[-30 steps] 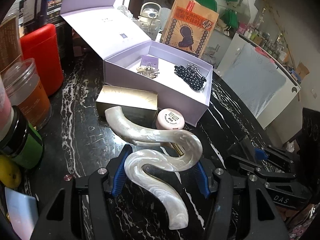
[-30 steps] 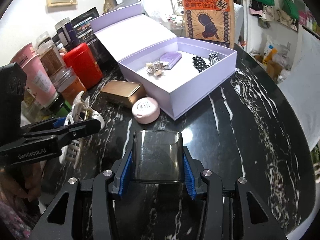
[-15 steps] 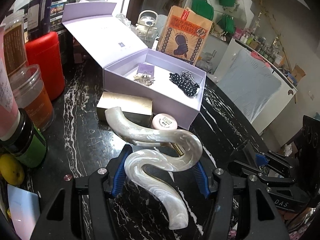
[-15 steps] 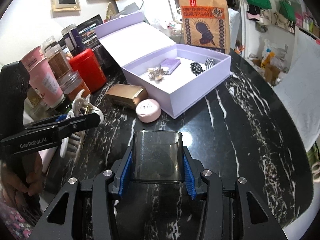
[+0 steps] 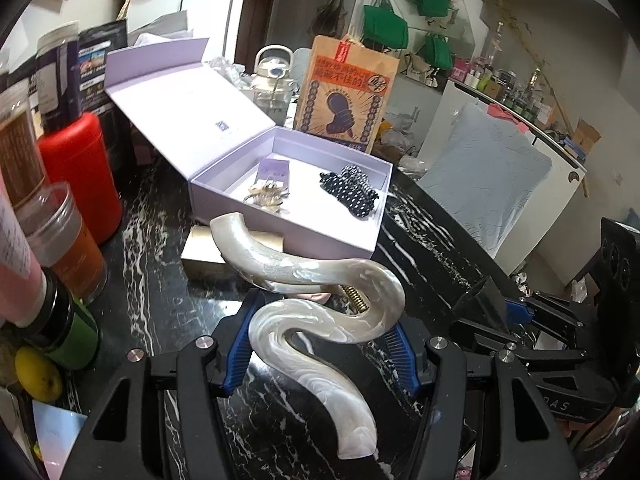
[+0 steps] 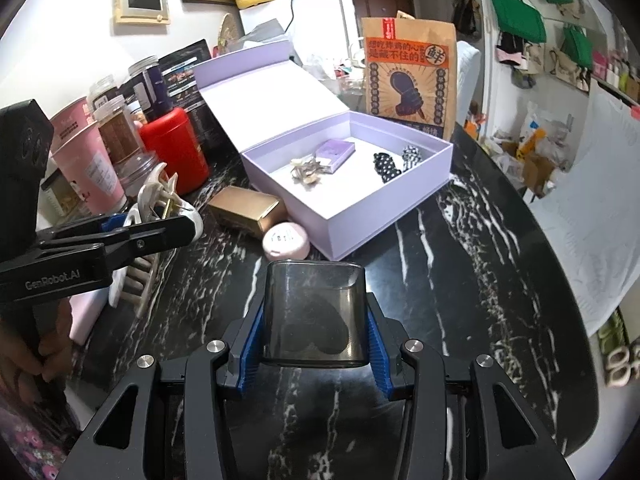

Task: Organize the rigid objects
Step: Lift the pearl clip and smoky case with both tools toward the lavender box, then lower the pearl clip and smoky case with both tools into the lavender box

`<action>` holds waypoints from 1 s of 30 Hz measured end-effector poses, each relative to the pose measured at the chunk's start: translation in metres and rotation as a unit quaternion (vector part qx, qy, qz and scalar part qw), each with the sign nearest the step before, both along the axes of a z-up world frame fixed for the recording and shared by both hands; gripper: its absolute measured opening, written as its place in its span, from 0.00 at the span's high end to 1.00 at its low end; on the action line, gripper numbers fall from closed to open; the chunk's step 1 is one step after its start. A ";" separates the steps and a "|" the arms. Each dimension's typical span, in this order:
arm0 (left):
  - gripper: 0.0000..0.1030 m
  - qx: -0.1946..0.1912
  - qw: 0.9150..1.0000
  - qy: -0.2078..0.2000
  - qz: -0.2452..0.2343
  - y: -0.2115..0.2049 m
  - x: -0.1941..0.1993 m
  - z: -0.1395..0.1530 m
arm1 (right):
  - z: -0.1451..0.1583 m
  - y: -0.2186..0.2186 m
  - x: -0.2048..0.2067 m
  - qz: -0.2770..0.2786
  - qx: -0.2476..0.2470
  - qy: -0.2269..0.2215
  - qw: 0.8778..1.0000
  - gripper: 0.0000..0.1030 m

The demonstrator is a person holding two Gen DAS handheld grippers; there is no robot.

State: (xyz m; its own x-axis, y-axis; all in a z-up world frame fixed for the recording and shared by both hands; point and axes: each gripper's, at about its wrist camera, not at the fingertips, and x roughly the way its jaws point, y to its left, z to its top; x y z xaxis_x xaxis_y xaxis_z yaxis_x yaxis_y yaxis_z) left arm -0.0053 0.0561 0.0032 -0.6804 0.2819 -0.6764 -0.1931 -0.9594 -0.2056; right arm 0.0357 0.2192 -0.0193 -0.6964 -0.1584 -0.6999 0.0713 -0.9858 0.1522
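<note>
Grippers carry a load each toward an open lilac box on a dark marbled worktop. In the left wrist view, the left gripper [image 5: 322, 350] fills the bottom of the frame, its jaws pinching a pearly white hair claw [image 5: 310, 312] by its wavy back, the clip's curved tip reaching up past a gold carton [image 5: 202, 258]. The lilac box [image 5: 288, 236] sits at centre frame, lid propped open at upper left. Inside it lie a small metallic clip [image 5: 266, 196] with a purple card at left and a dotted black hair tie [image 5: 354, 192] at right; bare white floor shows between them and toward the near wall.

In the right wrist view, the right gripper [image 6: 314, 350] holds a smoky translucent case [image 6: 314, 314] at bottom centre, jaws clamped on its two sides. A pink round tin [image 6: 286, 242] lies just below the box's near corner, beside the gold carton.

Both loads appear bound for the box. Done well, each should likely clear the near wall before descending, then go to the bare floor rather than onto the things already there. The claw is long and springy, so lowering it flat and letting go only once it rests should stop it skidding. Taking turns would probably keep the two grippers from crowding the same opening, and the smooth-sided case may slip if tilted.
</note>
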 end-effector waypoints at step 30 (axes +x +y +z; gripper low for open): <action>0.43 -0.015 0.999 0.030 -0.017 0.017 -0.083 0.027 | 0.032 0.026 -0.066 0.018 0.017 0.037 0.999 0.57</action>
